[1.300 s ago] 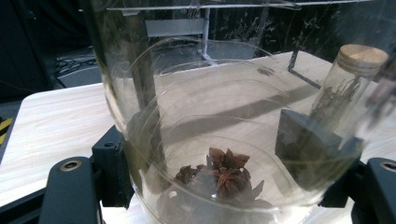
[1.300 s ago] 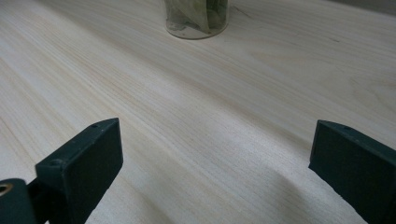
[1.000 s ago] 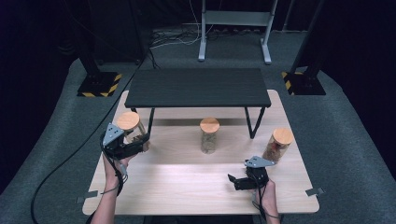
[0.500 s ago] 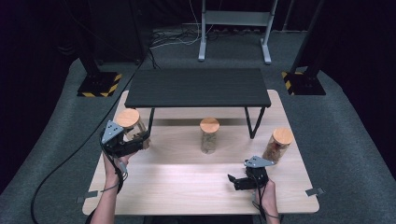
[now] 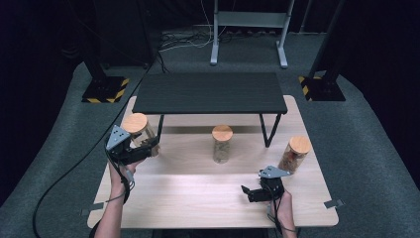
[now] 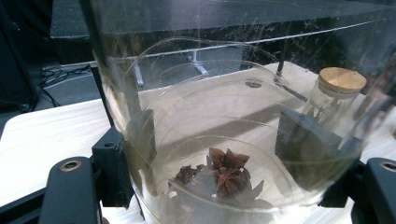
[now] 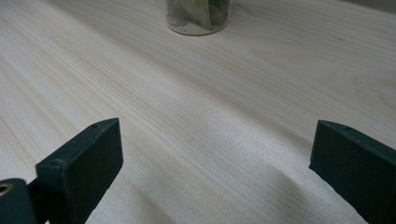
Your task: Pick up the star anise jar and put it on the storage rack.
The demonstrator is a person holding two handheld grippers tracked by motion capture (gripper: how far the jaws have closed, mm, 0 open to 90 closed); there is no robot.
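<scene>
Glass jar (image 5: 141, 133) now slightly tilted, clenched in left hand-held gripper (image 5: 136, 151), base cut off; right hand-held gripper (image 5: 247, 192) released.

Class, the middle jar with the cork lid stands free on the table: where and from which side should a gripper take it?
Grip the middle jar at its glass wall below the cork lid, from the person's side: it stands upright, and the shelf blocks above.

No readable text, label, brand or number appears anywhere.

Wooden table (image 5: 198, 198) with two jars (image 5: 222, 144), shelf (image 5: 210, 92)
</scene>
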